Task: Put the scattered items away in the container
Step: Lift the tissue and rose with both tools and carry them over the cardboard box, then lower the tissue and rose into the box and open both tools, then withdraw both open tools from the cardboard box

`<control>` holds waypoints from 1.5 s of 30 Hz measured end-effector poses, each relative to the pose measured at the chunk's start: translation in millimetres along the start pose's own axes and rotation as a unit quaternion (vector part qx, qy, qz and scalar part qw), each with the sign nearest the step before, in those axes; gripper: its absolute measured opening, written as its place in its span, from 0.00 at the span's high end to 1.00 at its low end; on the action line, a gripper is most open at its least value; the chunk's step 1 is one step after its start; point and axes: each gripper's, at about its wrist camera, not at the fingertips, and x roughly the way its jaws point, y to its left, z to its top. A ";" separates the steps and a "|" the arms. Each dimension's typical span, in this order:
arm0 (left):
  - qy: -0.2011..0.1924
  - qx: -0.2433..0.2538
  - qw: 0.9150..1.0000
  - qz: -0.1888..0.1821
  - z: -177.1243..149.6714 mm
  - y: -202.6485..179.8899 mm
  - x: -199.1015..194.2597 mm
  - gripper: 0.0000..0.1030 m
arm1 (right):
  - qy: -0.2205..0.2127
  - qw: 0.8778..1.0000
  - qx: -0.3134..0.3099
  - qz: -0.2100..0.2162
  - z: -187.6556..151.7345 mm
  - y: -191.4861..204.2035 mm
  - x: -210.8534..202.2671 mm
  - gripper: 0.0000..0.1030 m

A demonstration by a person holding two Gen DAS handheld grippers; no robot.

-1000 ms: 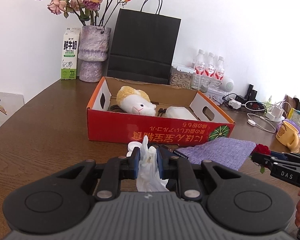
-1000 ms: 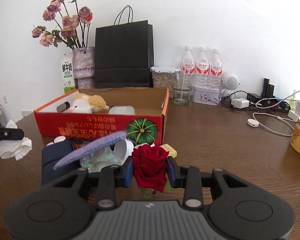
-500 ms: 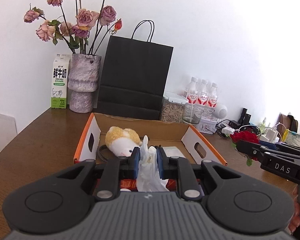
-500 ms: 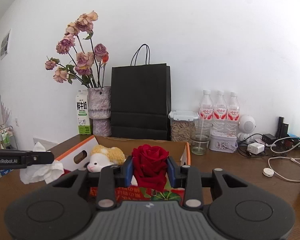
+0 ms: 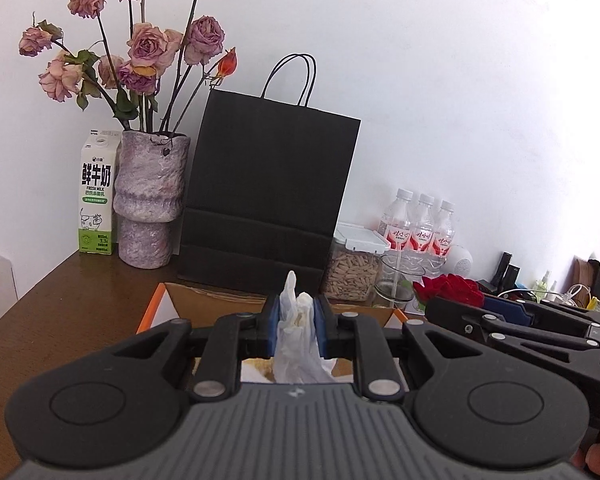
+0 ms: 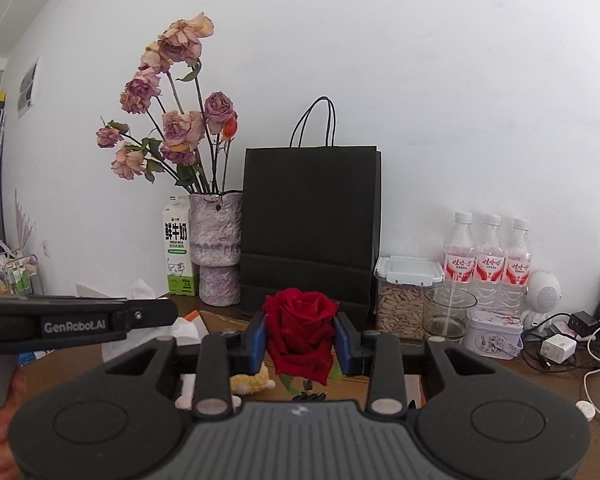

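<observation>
My left gripper [image 5: 297,318] is shut on a crumpled white tissue [image 5: 296,344] that hangs down between its blue pads. It hovers over the open cardboard box [image 5: 172,300], whose orange-edged rim shows just ahead. My right gripper [image 6: 300,338] is shut on a red rose [image 6: 300,328], also above the box [image 6: 216,320]. A yellow and white plush toy [image 6: 250,382] lies inside, glimpsed under the right gripper. In the left wrist view the right gripper [image 5: 444,300] with the rose [image 5: 450,286] is close on the right. In the right wrist view the left gripper [image 6: 156,312] reaches in from the left with the tissue [image 6: 180,330].
Behind the box stand a black paper bag [image 5: 268,200], a vase of dried roses [image 5: 150,200] and a milk carton [image 5: 96,196]. To the right are a seed jar [image 6: 406,292], a glass [image 6: 448,312], three water bottles [image 6: 488,256], a tin [image 6: 496,338] and chargers with cables [image 6: 560,348].
Both grippers rose and moved forward from the near table, past the box's red front wall, to above the box. Each kept its hold, the left on the tissue, the right on the rose.
</observation>
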 end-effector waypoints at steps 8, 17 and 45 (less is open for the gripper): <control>0.040 0.020 0.999 0.018 -4.7 12.6 63.1 0.82 | 0.063 0.998 0.010 0.018 -14.4 -16.7 70.1 0.68; 0.077 0.043 0.995 0.038 -20.2 16.5 96.0 0.82 | 0.102 0.995 0.009 -0.002 -34.1 -22.6 103.1 0.68; 0.034 0.055 0.993 0.099 -9.5 13.4 78.2 0.00 | 0.106 0.993 0.034 -0.026 -21.3 -32.9 88.6 0.00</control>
